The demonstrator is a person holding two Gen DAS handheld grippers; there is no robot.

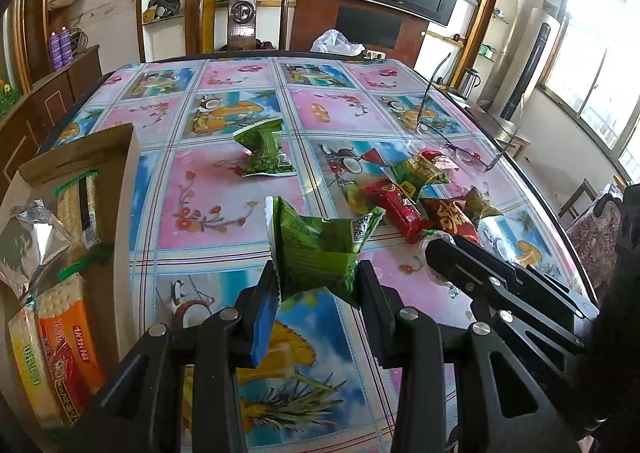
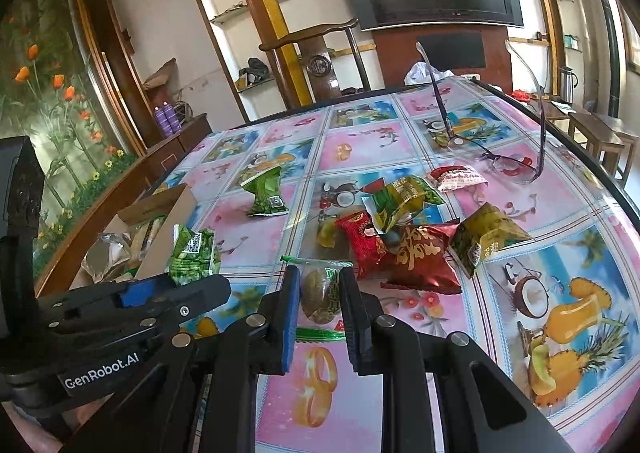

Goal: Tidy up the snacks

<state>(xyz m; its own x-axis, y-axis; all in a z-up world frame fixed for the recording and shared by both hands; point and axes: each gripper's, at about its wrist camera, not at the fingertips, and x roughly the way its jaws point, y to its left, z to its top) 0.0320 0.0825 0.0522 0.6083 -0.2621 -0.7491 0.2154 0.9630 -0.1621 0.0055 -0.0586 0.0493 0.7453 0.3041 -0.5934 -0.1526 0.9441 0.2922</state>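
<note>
My left gripper (image 1: 316, 285) is shut on a crumpled green snack packet (image 1: 320, 245), held just above the table. The right wrist view shows the same packet (image 2: 194, 253) beside an open cardboard box (image 2: 168, 209). My right gripper (image 2: 320, 293) is shut on a small clear packet with green ends and a brown piece inside (image 2: 320, 291). From the left wrist view the right gripper (image 1: 432, 253) comes in low from the right. A loose pile of red, green and olive packets (image 2: 408, 241) lies just beyond it. One more green packet (image 1: 264, 151) stands alone mid-table.
The cardboard box (image 1: 80, 161) at the table's left edge holds cracker packs and a silver wrapper. Eyeglasses (image 2: 500, 163) lie open past the pile, toward the table's right edge. A wooden chair (image 1: 242, 13) stands behind the far edge. The patterned tablecloth (image 1: 224, 193) covers the table.
</note>
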